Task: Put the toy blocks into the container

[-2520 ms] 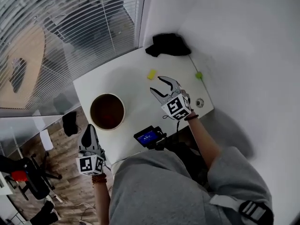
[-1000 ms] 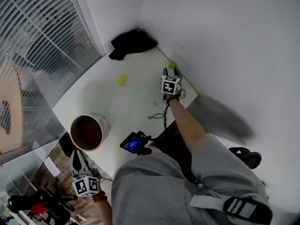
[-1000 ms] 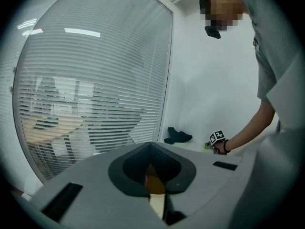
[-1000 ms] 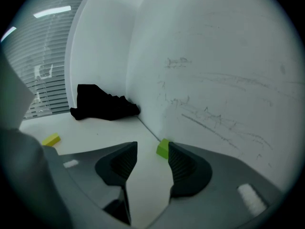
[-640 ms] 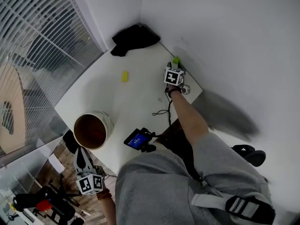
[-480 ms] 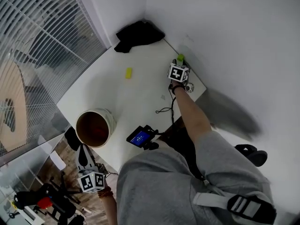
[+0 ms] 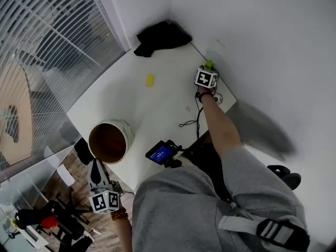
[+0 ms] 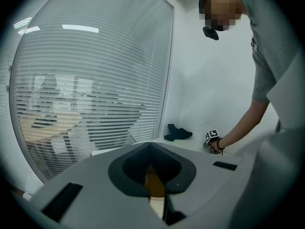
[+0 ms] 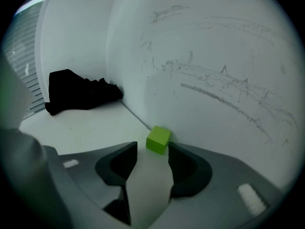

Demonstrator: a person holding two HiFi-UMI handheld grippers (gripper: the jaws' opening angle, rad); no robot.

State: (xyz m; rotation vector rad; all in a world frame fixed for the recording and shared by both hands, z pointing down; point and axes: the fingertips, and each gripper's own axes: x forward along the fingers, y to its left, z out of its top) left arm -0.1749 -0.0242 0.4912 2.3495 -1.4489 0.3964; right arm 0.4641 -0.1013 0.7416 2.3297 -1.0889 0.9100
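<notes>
A small green block (image 9: 158, 139) lies on the white table (image 7: 157, 109) against the wall. My right gripper (image 9: 151, 155) stands open right behind it, its two fingertips level with the block's near face and not touching it. From the head view the green block (image 7: 208, 64) shows just past the right gripper (image 7: 208, 71). A yellow block (image 7: 149, 79) lies alone mid-table. The round container (image 7: 110, 142), brown inside, stands at the table's near left corner. My left gripper (image 7: 95, 163) hangs below that corner, shut and empty, its tips (image 8: 150, 146) meeting.
A black cloth (image 7: 163, 35) is bunched in the far corner. A device with a blue screen (image 7: 163, 152) sits at the near edge, with a thin cable (image 7: 190, 121) and a small round object (image 7: 217, 97) by my right arm. Window blinds (image 7: 47, 51) run along the left.
My right gripper has moved from mid-table to the far right edge, up to the green block by the wall. The left gripper has stayed low beside the container.
</notes>
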